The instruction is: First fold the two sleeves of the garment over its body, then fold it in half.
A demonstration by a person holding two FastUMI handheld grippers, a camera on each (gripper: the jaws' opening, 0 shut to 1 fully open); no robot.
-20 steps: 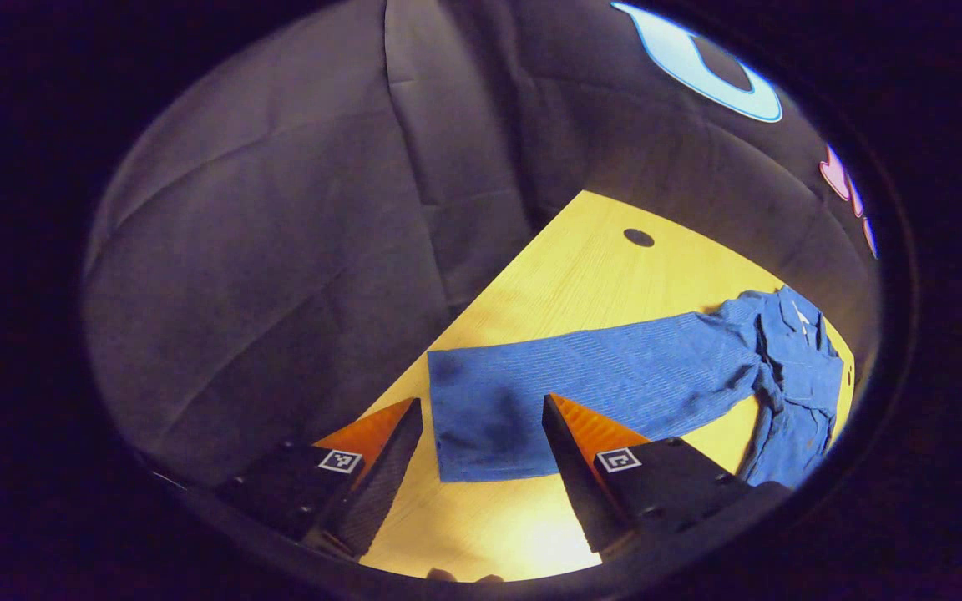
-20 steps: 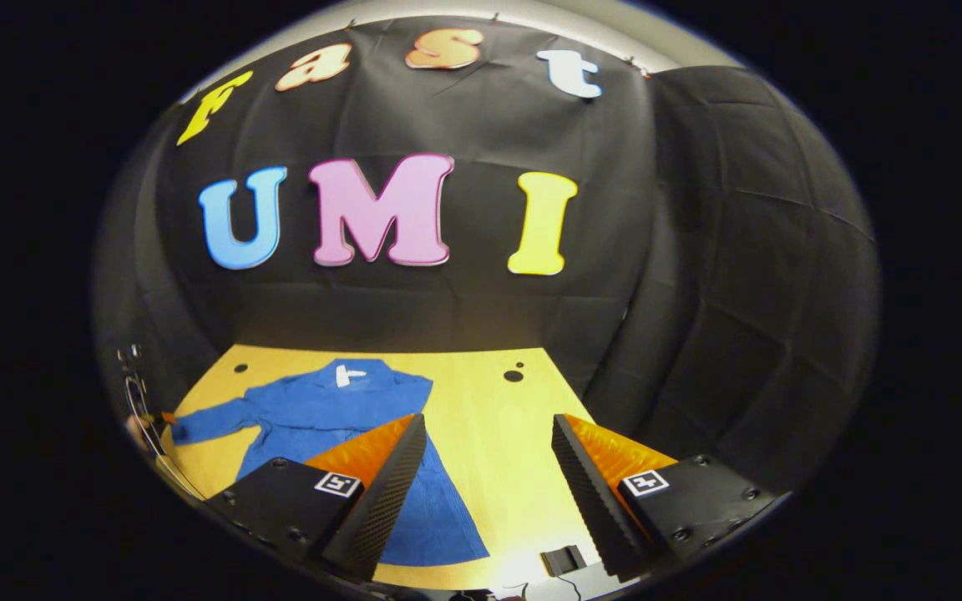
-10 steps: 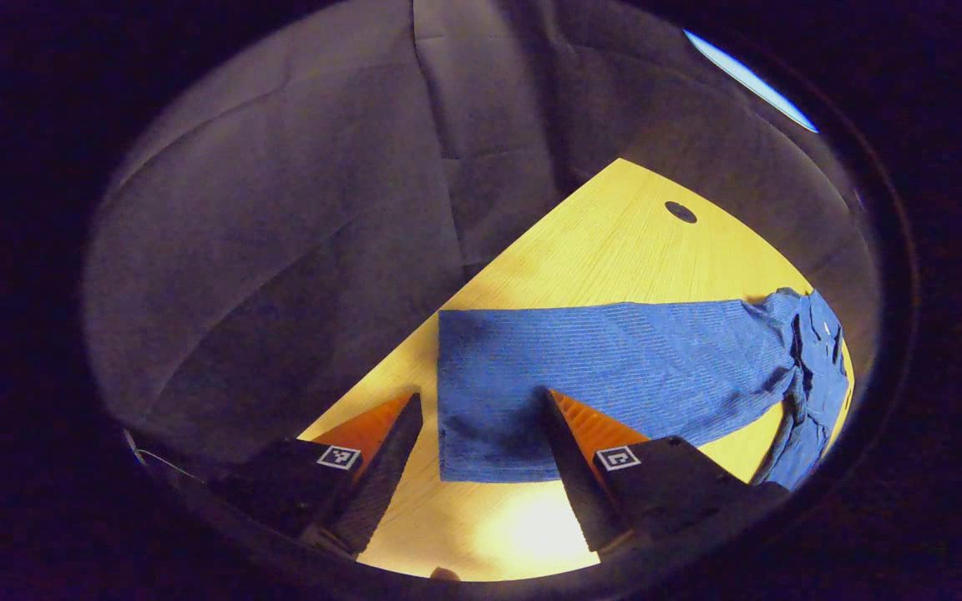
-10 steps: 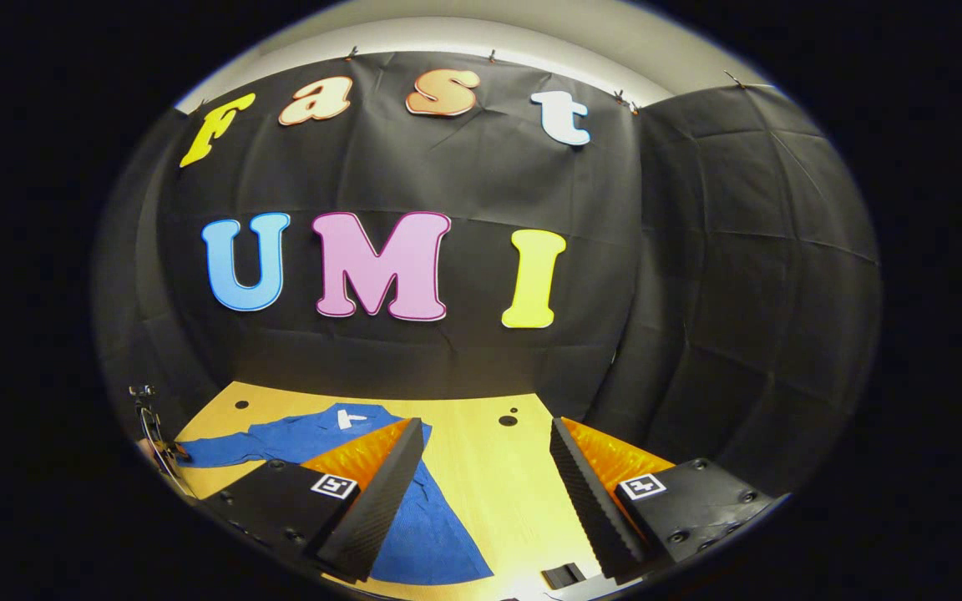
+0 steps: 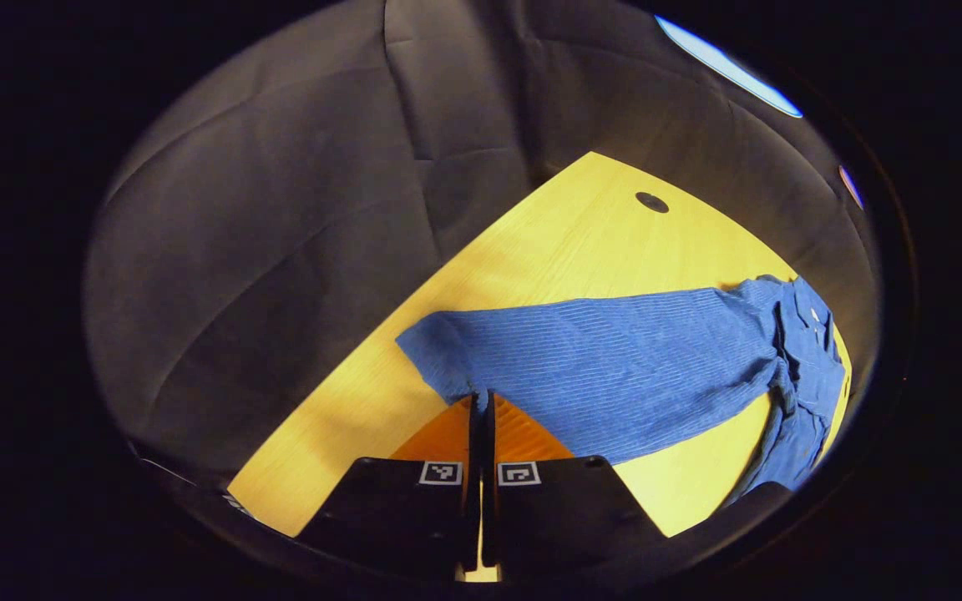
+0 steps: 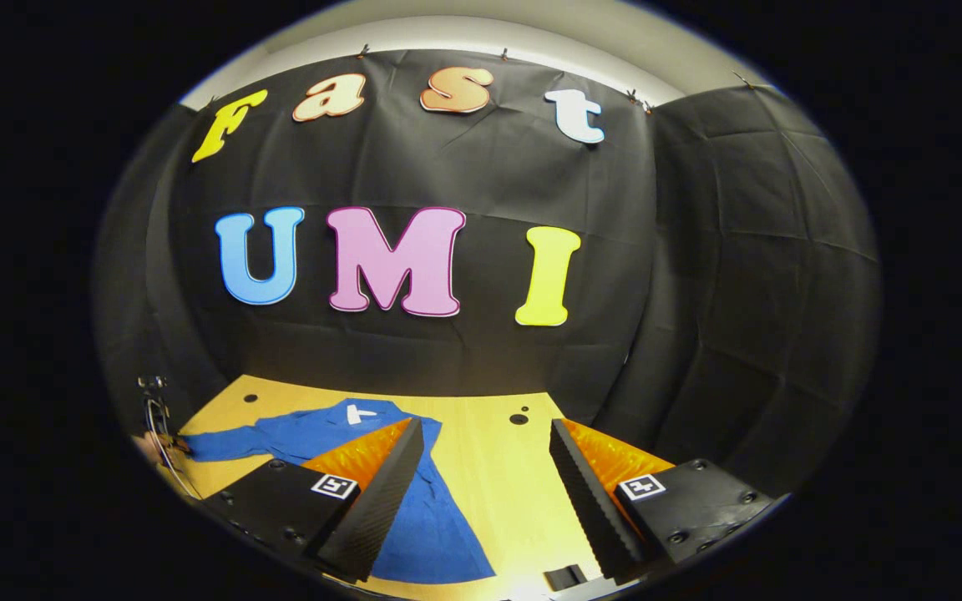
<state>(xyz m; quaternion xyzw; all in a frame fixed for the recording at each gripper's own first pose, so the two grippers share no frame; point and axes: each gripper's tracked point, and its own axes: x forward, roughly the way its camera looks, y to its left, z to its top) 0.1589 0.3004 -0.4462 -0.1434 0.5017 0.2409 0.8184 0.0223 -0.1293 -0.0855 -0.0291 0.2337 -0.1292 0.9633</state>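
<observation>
Gripping: my left gripper [image 5: 481, 399], fingers brought together on the cuff end of the sleeve [image 5: 598, 367]; fabric is pinched between the tips, and the cuff corner beside them is puckered and lifted a little off the table [image 5: 564, 242].

Item, sleeve: blue, ribbed, stretched out straight across the table from my left tips toward the garment [image 5: 807, 367], whose bunched body lies at the far right of the left gripper view.

Item, garment, seen from the right gripper view [image 6: 439, 526]: lying flat on the table [image 6: 498, 492], collar toward the booth wall with a small white tag [image 6: 357, 412] at the neck, hem toward me, one sleeve [image 6: 230, 442] reaching out to the left edge of the table.

Item, my right gripper [image 6: 485, 488]: jaws wide apart, nothing between them, held above the table; its left finger [image 6: 381, 492] overlaps the garment's body in the picture, though I cannot tell whether it touches.

Item, table: pale yellow wood, small dark round holes [image 6: 518, 417] near its far edge.

Item, small black block [image 6: 566, 576]: on the table's near edge, just beside my right finger.
</observation>
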